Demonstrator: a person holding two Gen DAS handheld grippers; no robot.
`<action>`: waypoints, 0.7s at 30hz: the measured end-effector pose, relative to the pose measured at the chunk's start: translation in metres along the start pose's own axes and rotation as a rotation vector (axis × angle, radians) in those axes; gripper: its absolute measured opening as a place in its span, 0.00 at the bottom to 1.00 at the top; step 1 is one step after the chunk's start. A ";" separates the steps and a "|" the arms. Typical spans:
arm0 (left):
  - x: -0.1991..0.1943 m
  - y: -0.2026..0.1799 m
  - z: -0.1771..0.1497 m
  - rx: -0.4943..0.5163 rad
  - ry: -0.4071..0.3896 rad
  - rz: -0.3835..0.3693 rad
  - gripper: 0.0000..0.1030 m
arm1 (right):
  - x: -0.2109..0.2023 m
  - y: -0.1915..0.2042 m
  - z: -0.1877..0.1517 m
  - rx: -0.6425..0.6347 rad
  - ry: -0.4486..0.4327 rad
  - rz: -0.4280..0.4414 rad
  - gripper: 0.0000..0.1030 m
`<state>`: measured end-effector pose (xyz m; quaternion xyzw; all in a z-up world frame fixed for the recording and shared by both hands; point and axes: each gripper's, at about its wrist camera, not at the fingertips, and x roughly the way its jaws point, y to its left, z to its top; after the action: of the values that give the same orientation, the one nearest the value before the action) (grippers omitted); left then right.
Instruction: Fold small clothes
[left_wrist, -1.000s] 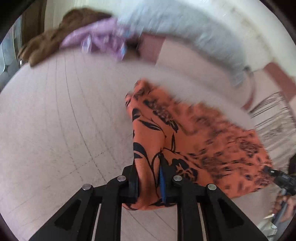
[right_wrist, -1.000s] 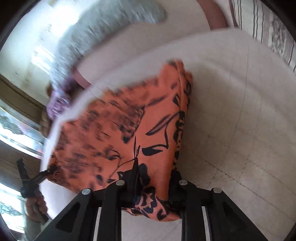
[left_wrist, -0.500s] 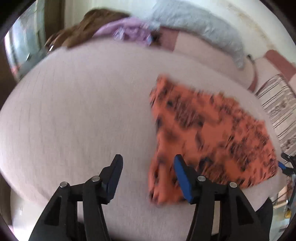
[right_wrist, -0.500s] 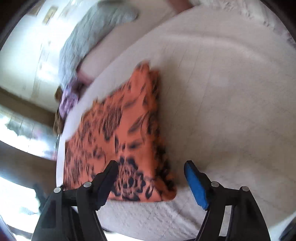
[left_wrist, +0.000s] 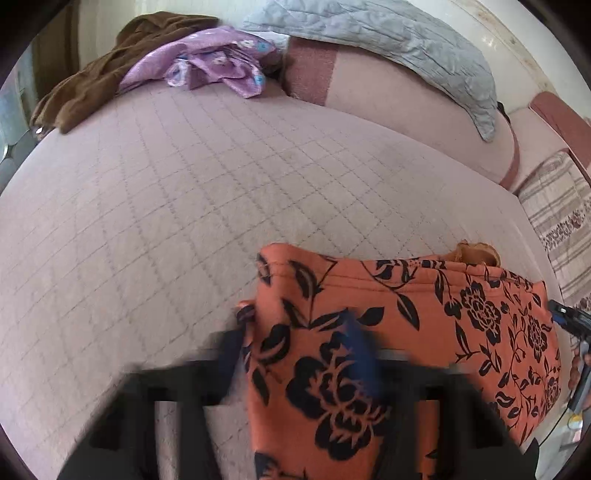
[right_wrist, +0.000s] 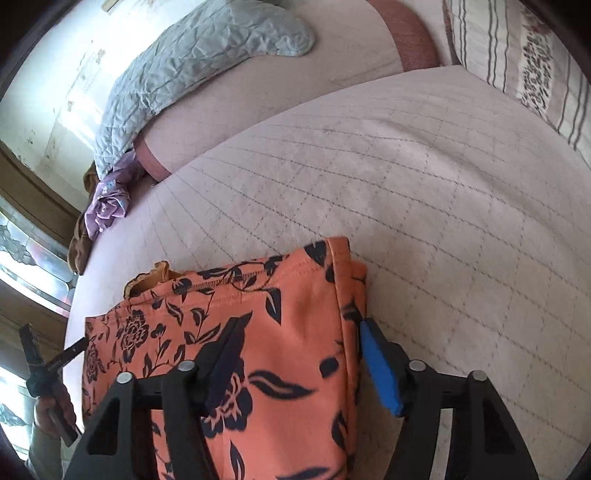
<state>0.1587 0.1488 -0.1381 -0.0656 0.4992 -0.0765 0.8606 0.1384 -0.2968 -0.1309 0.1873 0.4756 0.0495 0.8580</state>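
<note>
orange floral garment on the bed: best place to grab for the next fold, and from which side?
Take the orange floral garment by its two near corners, coming in low from the near edge of the bed. It lies flat, already folded over. The right gripper straddles the right corner, jaws closing. The left gripper is blurred at the left corner.

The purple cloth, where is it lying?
The purple cloth lies at the bed's far edge, between the brown garment and the grey quilt.

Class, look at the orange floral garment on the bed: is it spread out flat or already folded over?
Folded. The orange floral garment shows a doubled layer along its right edge, and a stitched hem lies across its top. How many folds cannot be told.
</note>
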 end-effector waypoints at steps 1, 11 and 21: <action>-0.001 0.000 0.001 -0.006 0.006 0.018 0.03 | 0.002 0.000 0.001 -0.007 0.010 -0.009 0.24; 0.014 0.007 -0.008 0.018 0.026 0.105 0.08 | 0.003 0.012 0.020 -0.082 -0.034 -0.148 0.09; -0.084 -0.015 -0.027 0.039 -0.190 0.081 0.54 | -0.051 0.014 -0.001 0.021 -0.130 -0.073 0.56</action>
<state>0.0926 0.1496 -0.0771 -0.0355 0.4159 -0.0450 0.9076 0.1109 -0.2972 -0.0855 0.1816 0.4258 0.0007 0.8864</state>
